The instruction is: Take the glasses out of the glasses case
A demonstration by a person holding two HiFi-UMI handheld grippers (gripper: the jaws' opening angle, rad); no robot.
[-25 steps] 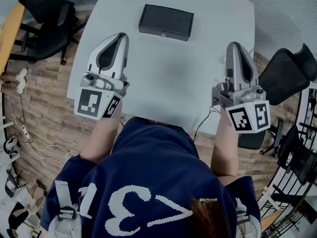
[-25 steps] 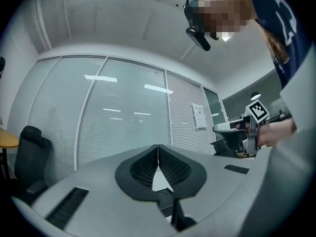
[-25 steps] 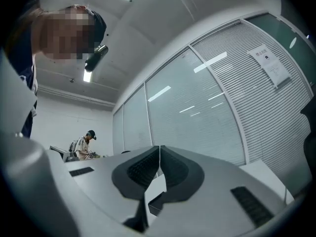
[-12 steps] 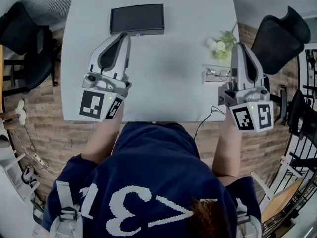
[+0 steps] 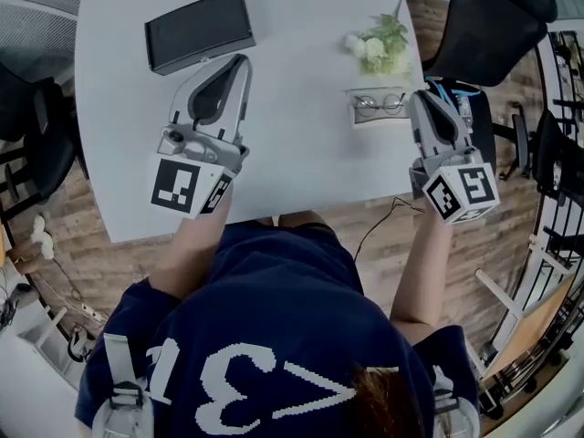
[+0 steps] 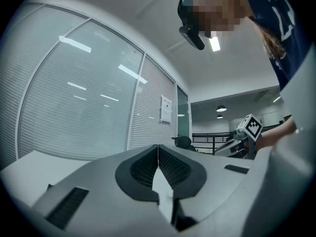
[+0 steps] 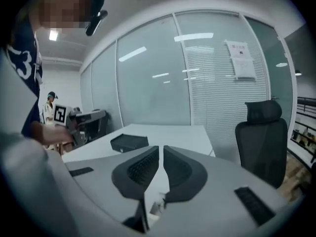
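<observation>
A closed black glasses case [image 5: 196, 28] lies at the far left of the white table [image 5: 301, 153]; in the right gripper view the case [image 7: 129, 142] sits beyond the jaws. My left gripper [image 5: 242, 60] is shut and empty, its tips just right of the case's near corner; in the left gripper view [image 6: 158, 147] its pads meet. My right gripper [image 5: 422, 97] is shut and empty at the table's right edge, beside a pair of glasses [image 5: 379, 105] in a clear holder. In its own view the right gripper [image 7: 161, 148] shows only a hairline gap.
White flowers [image 5: 376, 46] stand just behind the glasses. A black office chair [image 5: 484, 21] is off the table's right corner, another chair [image 5: 27, 144] at the left. A thin cable [image 5: 379, 222] hangs off the near edge.
The head view has swung right: the case has slid to the upper left, while flowers and glasses have come into view. Both grippers moved forward; the right one sank beside the glasses.
</observation>
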